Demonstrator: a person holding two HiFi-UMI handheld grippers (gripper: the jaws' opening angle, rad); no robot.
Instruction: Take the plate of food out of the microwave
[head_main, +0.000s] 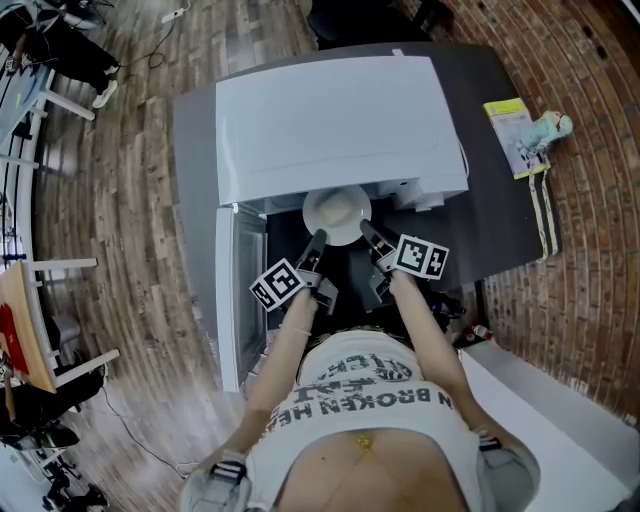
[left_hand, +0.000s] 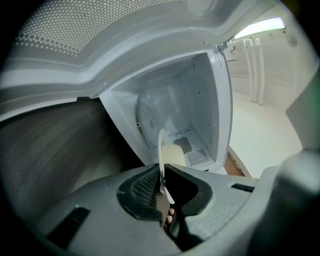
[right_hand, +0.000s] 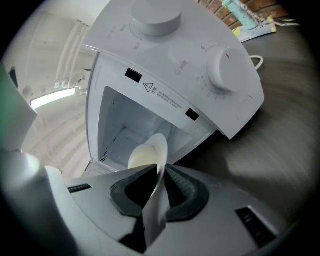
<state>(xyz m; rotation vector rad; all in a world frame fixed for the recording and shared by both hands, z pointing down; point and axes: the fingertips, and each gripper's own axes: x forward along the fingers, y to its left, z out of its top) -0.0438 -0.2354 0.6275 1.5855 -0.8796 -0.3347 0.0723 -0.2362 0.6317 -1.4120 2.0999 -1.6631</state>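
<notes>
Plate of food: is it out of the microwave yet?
Almost. Done: the microwave door hangs open, and the left gripper and right gripper are each clamped on the plate rim, one on each side. In hand: the plate sits at the microwave's mouth, partly past its front edge in the head view. Left: bring it fully clear and set it down, perhaps on the dark table.

Smooth glossy white plate (head_main: 337, 213), smooth white plastic microwave (head_main: 330, 115), matt dark grey table (head_main: 500, 215), wood-plank floor (head_main: 135, 180)
</notes>
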